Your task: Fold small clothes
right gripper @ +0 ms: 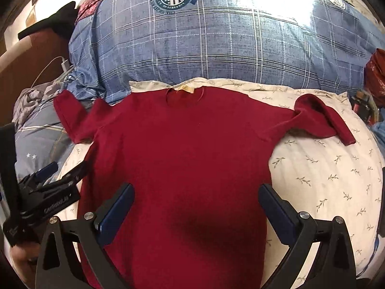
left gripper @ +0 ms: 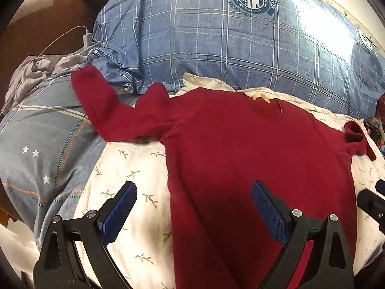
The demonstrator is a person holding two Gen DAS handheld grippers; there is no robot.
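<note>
Sweater (right gripper: 182, 144) flat | both tools gape, empty | right view alone shows left tool (right gripper: 62, 175)

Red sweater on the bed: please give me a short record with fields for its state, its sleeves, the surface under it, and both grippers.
garment: red sweater, long sleeves, spread flat, not yet folded
collar: points toward the blue plaid duvet
sleeves: left sleeve stretched out; right sleeve doubled over itself
surface: cream leaf-print sheet
left gripper: open, empty, over the sweater's left edge
right gripper: open, empty, over the sweater's lower body
</note>
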